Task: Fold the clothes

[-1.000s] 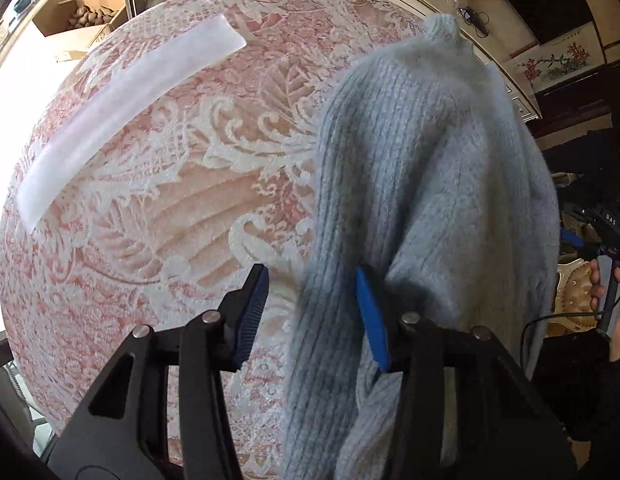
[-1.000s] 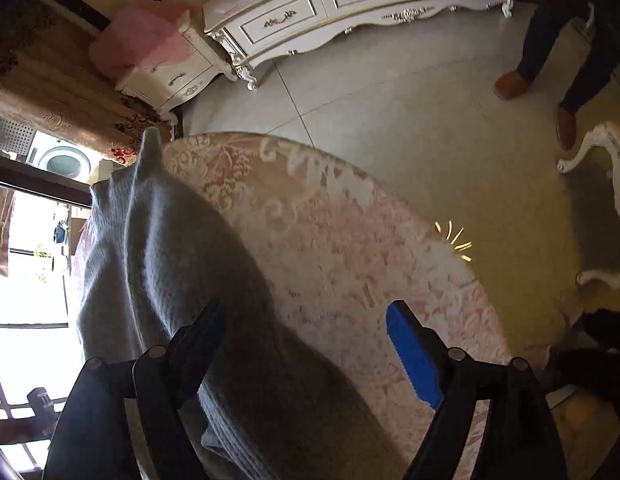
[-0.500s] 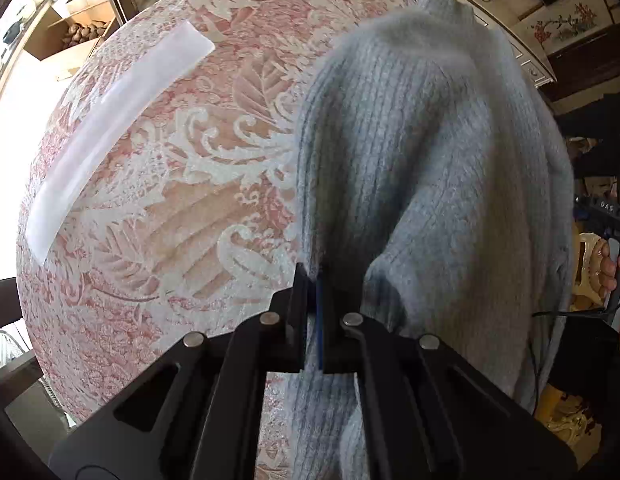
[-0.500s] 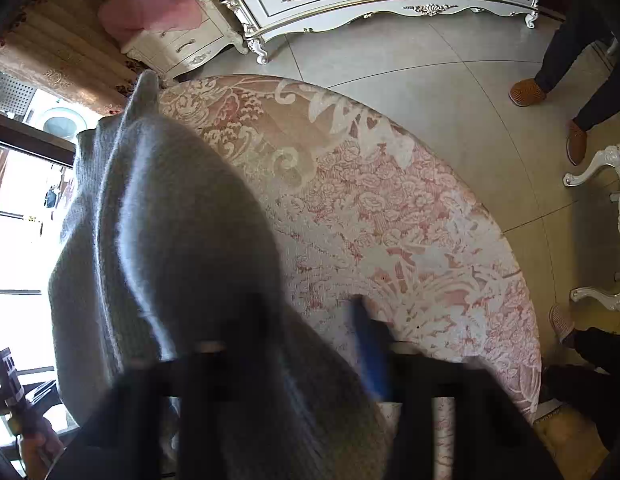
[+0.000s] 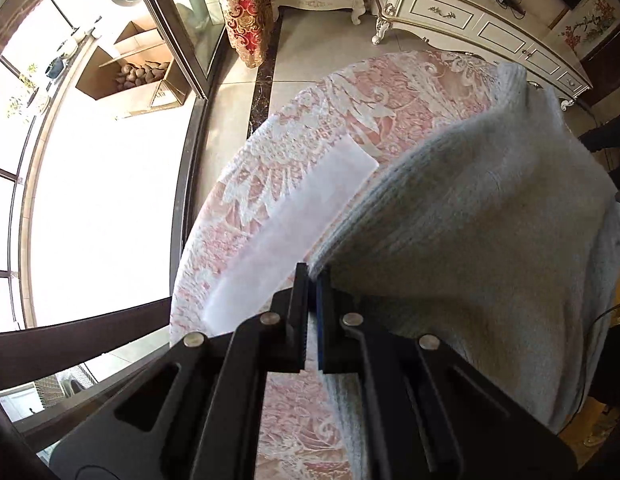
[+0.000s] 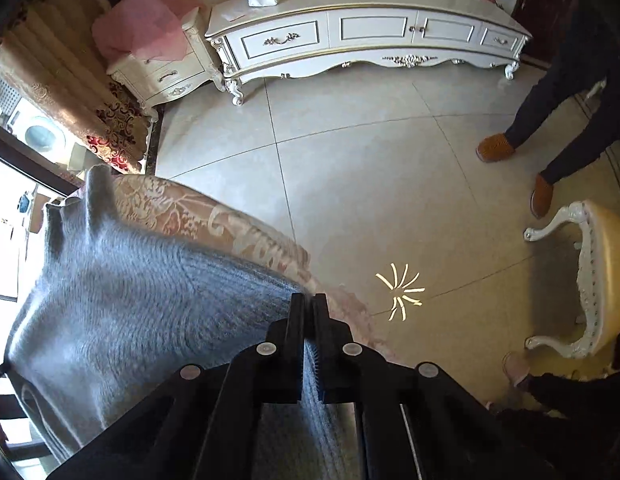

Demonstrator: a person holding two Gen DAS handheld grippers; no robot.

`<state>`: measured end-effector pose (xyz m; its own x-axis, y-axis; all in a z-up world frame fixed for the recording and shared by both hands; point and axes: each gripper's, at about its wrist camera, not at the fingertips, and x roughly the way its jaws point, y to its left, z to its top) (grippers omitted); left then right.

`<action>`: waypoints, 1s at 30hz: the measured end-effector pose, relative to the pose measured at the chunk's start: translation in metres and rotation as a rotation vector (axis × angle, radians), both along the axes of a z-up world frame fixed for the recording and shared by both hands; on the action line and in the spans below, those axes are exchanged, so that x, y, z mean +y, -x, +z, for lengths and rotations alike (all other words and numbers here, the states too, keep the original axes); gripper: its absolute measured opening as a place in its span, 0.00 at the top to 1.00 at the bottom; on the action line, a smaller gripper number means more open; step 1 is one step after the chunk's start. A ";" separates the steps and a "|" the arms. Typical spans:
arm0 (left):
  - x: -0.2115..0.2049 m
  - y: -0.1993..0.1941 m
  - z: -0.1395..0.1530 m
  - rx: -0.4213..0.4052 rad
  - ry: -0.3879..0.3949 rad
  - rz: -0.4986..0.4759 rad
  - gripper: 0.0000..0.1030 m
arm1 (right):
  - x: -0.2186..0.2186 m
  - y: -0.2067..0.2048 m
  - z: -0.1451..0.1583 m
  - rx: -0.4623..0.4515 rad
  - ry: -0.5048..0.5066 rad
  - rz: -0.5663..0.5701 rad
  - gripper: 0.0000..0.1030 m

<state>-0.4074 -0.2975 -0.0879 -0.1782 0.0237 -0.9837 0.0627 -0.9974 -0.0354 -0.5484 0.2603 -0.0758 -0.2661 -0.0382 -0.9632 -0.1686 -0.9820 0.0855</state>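
Observation:
A grey knitted sweater (image 5: 489, 240) lies on a round table with a pink and white lace cloth (image 5: 349, 120). My left gripper (image 5: 311, 276) is shut on the sweater's left edge and holds it raised off the cloth. In the right wrist view the same sweater (image 6: 130, 312) stretches away to the left, and my right gripper (image 6: 308, 300) is shut on its right edge near the table's rim (image 6: 246, 236). Both grippers point down at the table. The knit is pulled taut between them.
A white strip (image 5: 294, 232) lies on the cloth left of the sweater. Around the table are tiled floor (image 6: 369, 160), a white sideboard (image 6: 369, 36), a cream stool (image 6: 589, 280) and a standing person's legs (image 6: 549, 120). A glass door (image 5: 178, 28) and cardboard boxes (image 5: 130, 76) are at the left.
Both grippers have closed on the sweater's edges. The left one has lifted and drawn back, so more floor and window show. The right one has shifted toward the table's rim.

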 end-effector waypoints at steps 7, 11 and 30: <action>-0.015 0.032 -0.052 -0.017 -0.058 0.050 0.76 | 0.010 0.018 -0.033 -0.081 -0.005 0.038 0.84; -0.031 0.009 -0.043 0.040 -0.082 0.145 0.34 | 0.042 -0.005 -0.016 -0.034 -0.017 -0.079 0.39; 0.120 -0.347 -0.064 -0.193 -0.470 0.066 0.27 | -0.049 -0.422 -0.003 -0.243 0.251 -0.037 0.23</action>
<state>-0.0603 -0.1779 -0.1518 -0.0105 0.4664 -0.8845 0.1748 -0.8701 -0.4609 -0.1268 0.2110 -0.0789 -0.0361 -0.2764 -0.9604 -0.2485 -0.9283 0.2765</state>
